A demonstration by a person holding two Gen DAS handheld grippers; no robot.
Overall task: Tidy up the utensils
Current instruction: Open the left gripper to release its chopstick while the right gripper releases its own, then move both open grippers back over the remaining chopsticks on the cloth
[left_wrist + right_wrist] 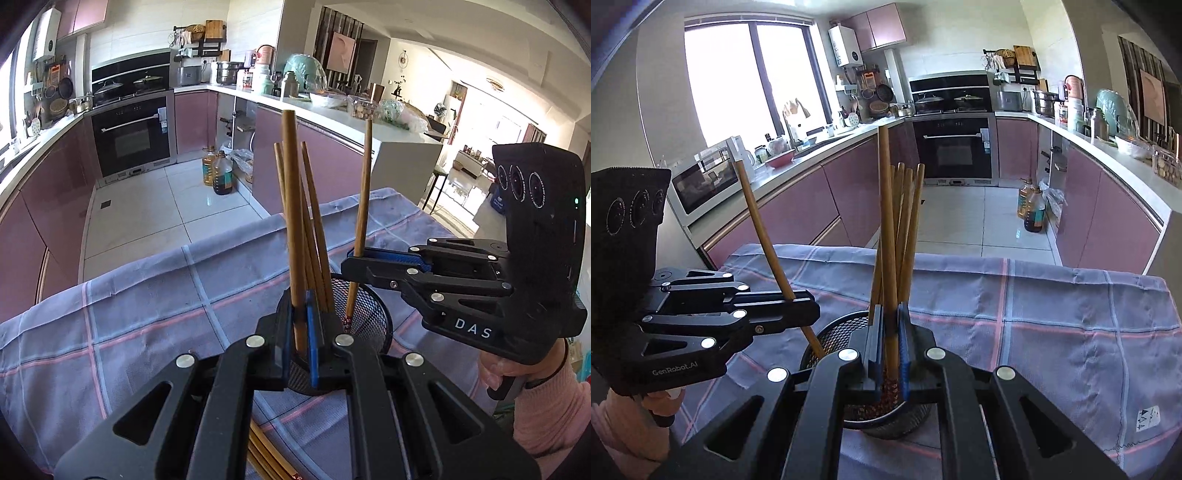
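Observation:
A black mesh cup [373, 314] stands on a checked cloth and holds several wooden chopsticks [314, 236]. My left gripper [301, 325] is shut on one upright chopstick [291, 206] with its lower end at the cup's rim. My right gripper [356, 256] comes in from the right, shut on another chopstick [364, 206] whose tip is inside the cup. In the right wrist view my right gripper [891, 345] grips its chopstick [886, 229] over the cup [834, 336], and my left gripper [799, 310] holds a tilted chopstick [761, 225].
More chopsticks [266, 458] lie on the cloth [147, 314] under my left gripper. The table's far edge drops to a tiled kitchen floor [147, 214]. Oil bottles [218, 171] stand on the floor by pink cabinets.

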